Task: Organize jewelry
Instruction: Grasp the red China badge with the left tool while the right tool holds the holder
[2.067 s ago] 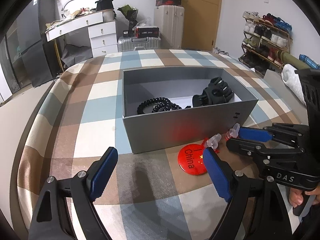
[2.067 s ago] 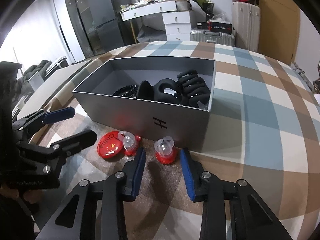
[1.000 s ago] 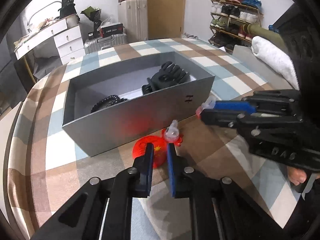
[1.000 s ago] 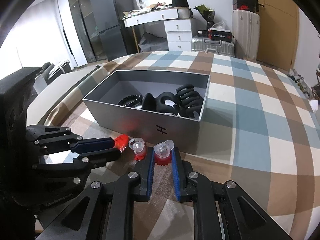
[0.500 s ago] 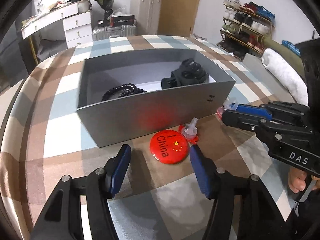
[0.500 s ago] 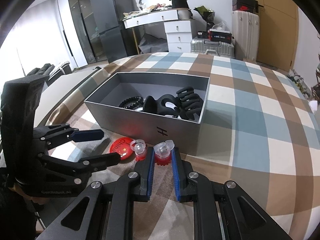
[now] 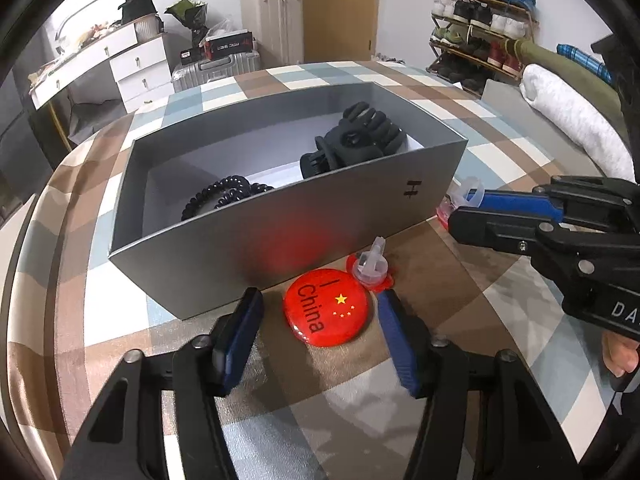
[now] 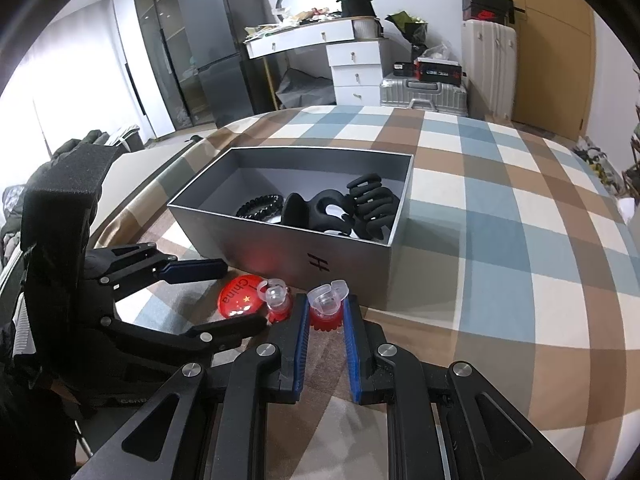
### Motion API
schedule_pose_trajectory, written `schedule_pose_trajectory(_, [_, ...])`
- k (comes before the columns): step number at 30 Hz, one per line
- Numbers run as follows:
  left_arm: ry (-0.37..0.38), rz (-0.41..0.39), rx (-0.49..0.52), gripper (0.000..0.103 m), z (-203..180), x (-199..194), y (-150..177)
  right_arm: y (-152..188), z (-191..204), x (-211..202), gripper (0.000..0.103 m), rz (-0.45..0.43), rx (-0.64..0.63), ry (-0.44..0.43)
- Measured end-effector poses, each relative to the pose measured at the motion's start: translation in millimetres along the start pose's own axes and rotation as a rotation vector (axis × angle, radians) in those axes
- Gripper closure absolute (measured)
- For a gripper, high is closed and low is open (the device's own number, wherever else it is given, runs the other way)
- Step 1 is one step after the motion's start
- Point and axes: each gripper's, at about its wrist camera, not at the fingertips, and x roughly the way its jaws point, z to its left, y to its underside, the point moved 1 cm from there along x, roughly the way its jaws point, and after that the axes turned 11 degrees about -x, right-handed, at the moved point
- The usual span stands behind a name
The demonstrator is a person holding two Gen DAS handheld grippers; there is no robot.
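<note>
A grey open box (image 7: 256,236) (image 8: 280,236) holds a black coiled hair tie (image 7: 224,196) (image 8: 260,206) and black claw clips (image 7: 356,140) (image 8: 360,208). In front of it lie a red round "I China" badge (image 7: 326,312) (image 8: 240,296) and a red-and-clear ring (image 7: 370,268) (image 8: 277,300). My left gripper (image 7: 320,328) (image 8: 236,292) is open, its fingers on either side of the badge. My right gripper (image 8: 326,320) (image 7: 466,208) is shut on a second red-and-clear ring (image 8: 326,304) (image 7: 460,200) beside the box's front right corner.
The box stands on a checked brown, blue and white cloth (image 8: 500,240). Behind are a white desk with drawers (image 8: 352,64), suitcases (image 7: 276,40), a shoe rack (image 7: 476,28) and a black fridge (image 8: 216,60).
My left gripper shut, then opened and moved forward until its fingers flank the badge. My right gripper closed on the ring and holds it.
</note>
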Motion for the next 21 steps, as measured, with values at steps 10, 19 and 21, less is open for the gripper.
schedule_pose_trajectory(10, [0.026,-0.029,-0.018,0.066,3.3,-10.9,5.5,-0.6,2.4,-7.4,0.087,-0.011,-0.004,0.003])
schedule_pose_trajectory(19, [0.03,-0.097,-0.022,0.066,5.4,-31.4,4.4,-5.4,9.6,-14.6,0.087,-0.05,-0.011,-0.012])
schedule_pose_trajectory(21, [0.035,-0.124,-0.034,0.066,6.7,-38.2,1.3,-7.2,10.3,-18.2,0.087,-0.075,-0.009,-0.023])
